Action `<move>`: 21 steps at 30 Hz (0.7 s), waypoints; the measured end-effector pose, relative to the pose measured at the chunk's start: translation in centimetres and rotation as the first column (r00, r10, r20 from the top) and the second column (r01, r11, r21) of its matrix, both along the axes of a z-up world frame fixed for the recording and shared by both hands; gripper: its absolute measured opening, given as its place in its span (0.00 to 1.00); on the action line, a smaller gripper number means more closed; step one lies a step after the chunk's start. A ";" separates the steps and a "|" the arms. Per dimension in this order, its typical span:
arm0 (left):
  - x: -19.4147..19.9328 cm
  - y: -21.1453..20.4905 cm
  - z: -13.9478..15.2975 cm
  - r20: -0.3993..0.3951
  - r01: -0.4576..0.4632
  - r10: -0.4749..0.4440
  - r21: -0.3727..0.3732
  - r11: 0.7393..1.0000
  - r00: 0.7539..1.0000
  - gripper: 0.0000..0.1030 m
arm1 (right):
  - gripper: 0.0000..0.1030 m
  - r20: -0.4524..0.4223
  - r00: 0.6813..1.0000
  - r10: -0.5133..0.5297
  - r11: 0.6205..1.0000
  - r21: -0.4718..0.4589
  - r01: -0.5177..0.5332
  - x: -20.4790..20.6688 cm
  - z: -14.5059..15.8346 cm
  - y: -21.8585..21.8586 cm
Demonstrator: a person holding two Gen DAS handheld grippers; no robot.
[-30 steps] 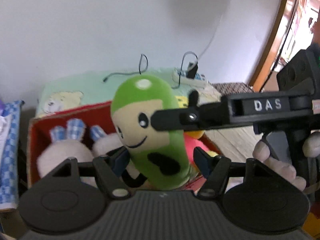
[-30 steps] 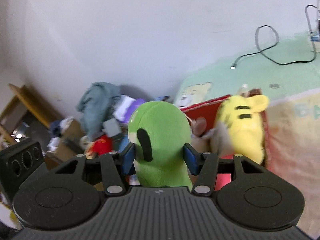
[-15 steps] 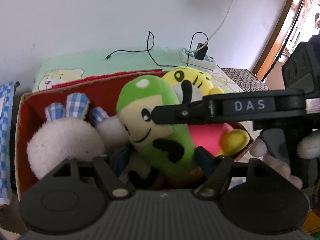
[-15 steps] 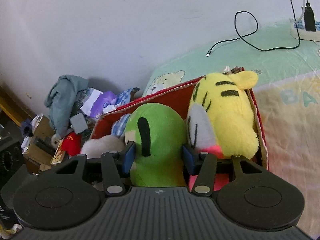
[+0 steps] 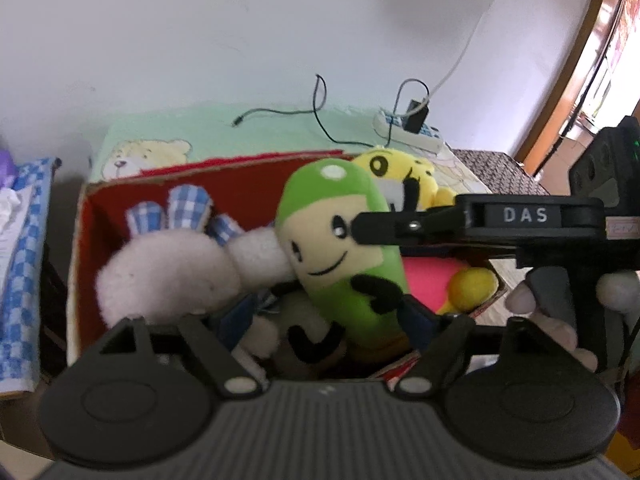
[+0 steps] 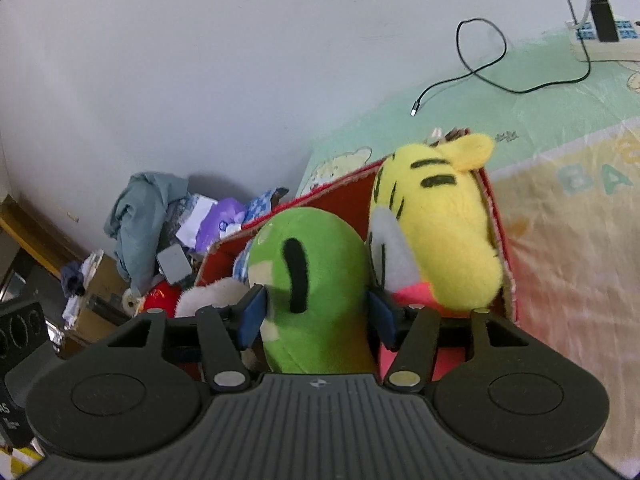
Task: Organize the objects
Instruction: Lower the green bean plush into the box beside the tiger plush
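Since a second ago the green plush toy point(image 5: 340, 256) has come down from in front of the wall into the red box point(image 5: 86, 240), and the pads of the left gripper point(image 5: 326, 320), then pinching its lower body, now stand apart from it. That gripper's jaws are opening: the toy's bottom end lies between them, the left pad clear of it, the right pad just beside its flank. The right gripper point(image 6: 316, 314) has the toy's body between its blue pads; its jaws are also opening, and the left pad touches the green fabric while the right pad sits right at the other side, so the grip is loosening rather than clenched. The toy's long axis runs from its rounded green head, up and tilted toward the box's left wall, down to its base near the front edge; its smiling face looks toward the left wrist camera, its back with a black stripe toward the right one. It leans against the white plush point(image 5: 160, 276) with checked ears on its one side and the yellow striped plush point(image 6: 440, 232) on the other, above a pink plush point(image 5: 428, 280). A hand point(image 5: 560, 312) holds the right gripper's handle.
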State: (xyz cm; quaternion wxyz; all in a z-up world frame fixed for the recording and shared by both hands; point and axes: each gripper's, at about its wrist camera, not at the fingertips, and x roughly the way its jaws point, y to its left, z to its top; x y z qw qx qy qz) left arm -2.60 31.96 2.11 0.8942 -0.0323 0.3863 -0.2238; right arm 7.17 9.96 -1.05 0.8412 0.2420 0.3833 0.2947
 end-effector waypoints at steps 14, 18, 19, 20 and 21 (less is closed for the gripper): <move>-0.8 -1.9 1.9 0.037 -0.135 0.131 0.163 0.977 0.991 0.91 | 0.45 0.105 0.992 -0.069 0.990 -0.113 0.081 -2.0 1.3 0.2; -0.6 -2.5 1.7 0.023 -0.166 0.165 0.212 0.963 0.986 0.93 | 0.45 0.109 0.991 -0.077 0.988 -0.125 0.091 -2.2 0.9 0.3; -0.5 -2.5 1.6 0.015 -0.172 0.173 0.218 0.961 0.985 0.93 | 0.45 0.109 0.991 -0.082 0.988 -0.124 0.095 -2.3 0.7 0.2; -0.4 -2.6 1.5 0.008 -0.176 0.179 0.221 0.959 0.984 0.93 | 0.45 0.108 0.991 -0.084 0.988 -0.121 0.097 -2.3 0.7 0.1; -0.3 -2.6 1.4 0.002 -0.182 0.186 0.225 0.957 0.983 0.93 | 0.45 0.108 0.990 -0.085 0.988 -0.120 0.097 -2.4 0.6 0.1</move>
